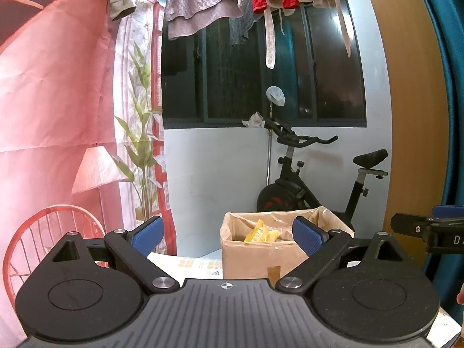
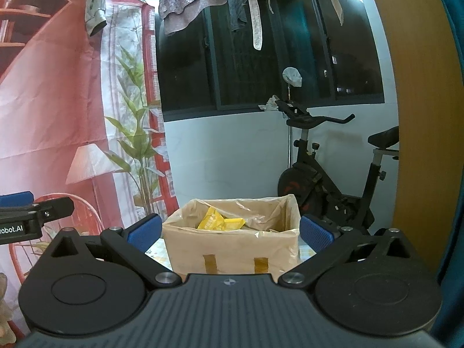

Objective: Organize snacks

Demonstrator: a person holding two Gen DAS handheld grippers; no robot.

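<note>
Left gripper (image 1: 228, 233): blue pads spread wide, nothing between them. Right gripper (image 2: 229, 230): likewise spread and empty, its pads framing the box. Both are raised above a table (image 1: 191, 262) with a pale patterned cover. Cardboard box (image 2: 232, 246) stands on the table just ahead, lined with a clear plastic bag; yellow snack packets (image 2: 219, 221) lie inside. Behind: pale wall, dark window (image 2: 232, 58), exercise bike (image 2: 327, 182), laundry (image 1: 203, 3) hanging overhead, pink printed backdrop (image 1: 58, 92) at left.
</note>
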